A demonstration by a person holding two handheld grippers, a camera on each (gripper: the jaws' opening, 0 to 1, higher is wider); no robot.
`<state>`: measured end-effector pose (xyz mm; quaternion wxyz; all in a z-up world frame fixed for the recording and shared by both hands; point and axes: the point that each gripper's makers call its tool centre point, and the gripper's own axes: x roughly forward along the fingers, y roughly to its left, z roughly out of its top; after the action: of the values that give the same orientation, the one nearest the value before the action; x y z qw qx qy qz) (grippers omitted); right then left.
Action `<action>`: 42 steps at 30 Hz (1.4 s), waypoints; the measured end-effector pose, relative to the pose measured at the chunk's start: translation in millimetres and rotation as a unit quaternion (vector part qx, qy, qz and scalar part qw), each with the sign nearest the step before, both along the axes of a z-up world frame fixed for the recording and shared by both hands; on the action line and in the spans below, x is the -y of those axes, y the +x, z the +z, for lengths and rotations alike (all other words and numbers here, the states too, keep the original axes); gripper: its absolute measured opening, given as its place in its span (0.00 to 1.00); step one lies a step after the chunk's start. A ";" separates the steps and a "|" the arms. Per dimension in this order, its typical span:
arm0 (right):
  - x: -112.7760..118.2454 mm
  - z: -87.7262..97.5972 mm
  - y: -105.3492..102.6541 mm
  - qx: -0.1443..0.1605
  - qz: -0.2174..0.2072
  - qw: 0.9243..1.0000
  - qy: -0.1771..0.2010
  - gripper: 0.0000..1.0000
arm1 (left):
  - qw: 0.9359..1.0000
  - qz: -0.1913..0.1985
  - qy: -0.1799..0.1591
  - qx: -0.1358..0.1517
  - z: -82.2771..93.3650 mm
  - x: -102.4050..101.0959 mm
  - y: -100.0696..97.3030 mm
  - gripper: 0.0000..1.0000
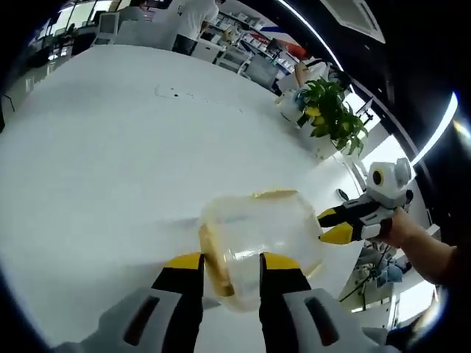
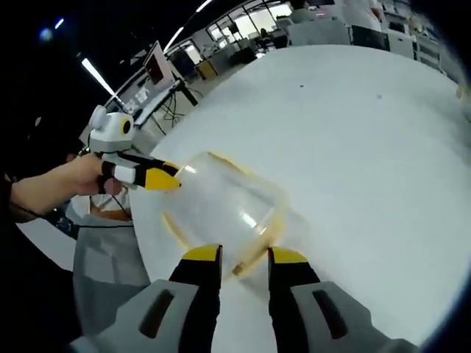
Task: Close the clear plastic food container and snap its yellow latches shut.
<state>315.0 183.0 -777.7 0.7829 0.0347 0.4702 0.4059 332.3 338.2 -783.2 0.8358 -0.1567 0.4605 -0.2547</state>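
Note:
The clear plastic food container [image 1: 257, 232] lies blurred near the white table's edge, its yellowish rim and latch parts showing through. My left gripper [image 1: 232, 262] holds its near rim between yellow-tipped jaws that stand only a narrow gap apart. My right gripper [image 1: 324, 224] comes in from the right and pinches the container's right side, with a person's hand behind it. In the right gripper view the container [image 2: 228, 209] sits just ahead of my right gripper [image 2: 245, 255], whose jaws close on its near edge by a yellow strip. The left gripper [image 2: 174, 183] touches its far left corner.
The wide white table [image 1: 110, 162] stretches away behind the container. Its edge [image 2: 140, 243] runs close by the container's left side in the right gripper view. A green potted plant [image 1: 333, 112] stands at the far corner. Desks, monitors and people are beyond.

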 end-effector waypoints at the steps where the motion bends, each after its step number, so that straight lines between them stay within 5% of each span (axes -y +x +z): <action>1: 0.1 0.5 0.1 0.001 0.000 1.000 -0.003 0.22 | 1.000 -0.003 0.003 0.003 1.2 2.5 -1.5 0.23; 8: 1.6 2.7 3.5 0.070 0.042 0.996 -0.043 0.27 | 0.996 -0.053 0.058 0.045 5.5 1.1 -0.1 0.23; 16: 1.6 7.1 5.7 0.122 0.087 0.986 -0.068 0.33 | 0.974 -0.118 0.116 0.154 30.5 10.8 16.4 0.29; 20: -7.6 11.8 5.7 0.143 0.116 0.981 -0.063 0.39 | 0.949 -0.192 0.157 0.193 34.0 25.9 14.7 0.30; 29: -26.8 24.6 10.4 0.174 0.162 0.970 -0.049 0.44 | 0.901 -0.287 0.217 0.243 36.6 50.1 5.6 0.32; 32: -35.8 23.0 6.0 0.181 0.194 0.963 -0.050 0.43 | 0.894 -0.302 0.218 0.249 38.2 58.0 2.0 0.31; 34: -42.1 22.0 1.7 0.186 0.215 0.957 -0.052 0.45 | 0.895 -0.308 0.212 0.244 38.1 62.6 -0.7 0.31; 42: -66.1 25.6 2.8 0.191 0.240 0.951 -0.044 0.44 | 0.884 -0.334 0.217 0.246 33.3 70.8 -6.7 0.30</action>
<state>317.7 249.1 -752.2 0.7381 -0.1916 0.3239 0.5600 325.6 267.4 -749.9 0.8011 0.2593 0.3086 -0.4425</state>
